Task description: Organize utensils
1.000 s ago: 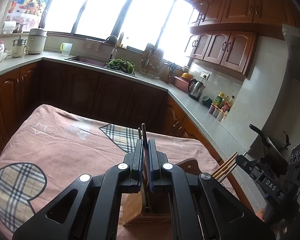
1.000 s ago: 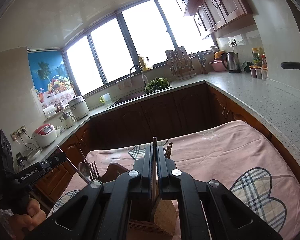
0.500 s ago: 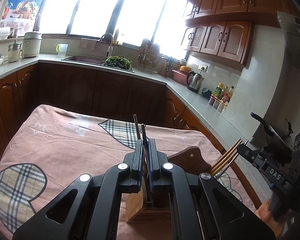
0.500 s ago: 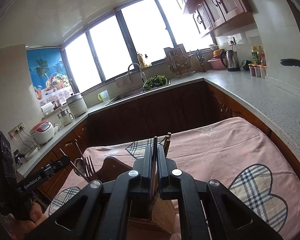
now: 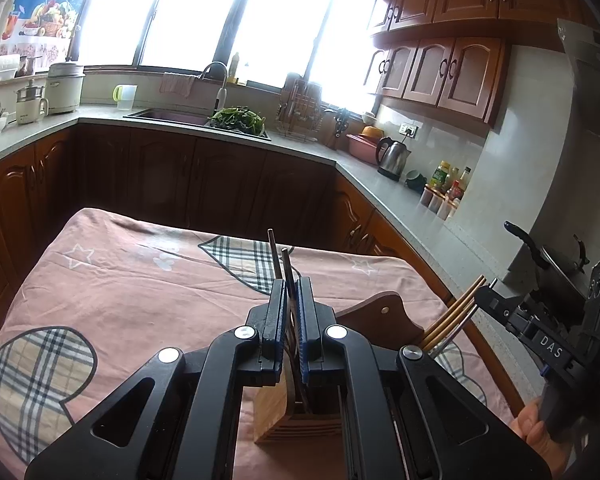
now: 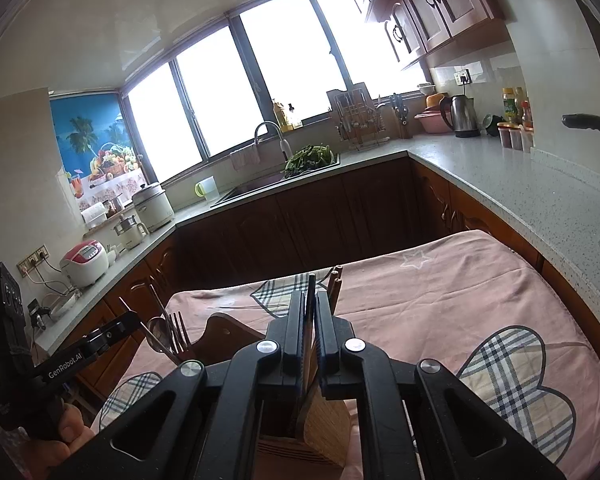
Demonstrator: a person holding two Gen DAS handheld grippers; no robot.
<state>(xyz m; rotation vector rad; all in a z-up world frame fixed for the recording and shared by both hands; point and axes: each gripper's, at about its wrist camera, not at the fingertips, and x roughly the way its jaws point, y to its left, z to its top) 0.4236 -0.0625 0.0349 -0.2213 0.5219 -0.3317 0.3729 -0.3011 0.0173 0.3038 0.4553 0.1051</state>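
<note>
My left gripper (image 5: 291,284) is shut on thin metal utensil handles (image 5: 278,252) that stick up past its jaws. It hangs over a bamboo utensil holder (image 5: 276,420) on the pink-clothed table (image 5: 140,280). In the right wrist view a fork and spoon (image 6: 168,330) show next to the left gripper (image 6: 130,320); I cannot tell whether it grips them. My right gripper (image 6: 309,296) is shut on chopsticks (image 6: 335,276) above the same holder (image 6: 326,420). From the left it shows as the right gripper (image 5: 484,292) with chopsticks (image 5: 456,316) slanting down.
The holder's dark wooden back panel (image 5: 380,312) rises behind it. An L-shaped counter (image 5: 380,184) with dark cabinets wraps the table's far and right sides, carrying a sink, greens, a kettle (image 5: 392,156) and bottles. A person's hand (image 6: 60,436) grips the left tool.
The left wrist view has tilted slightly and the metal handles stand a little higher past the jaws. Both grippers stay shut over the holder, almost in place.
</note>
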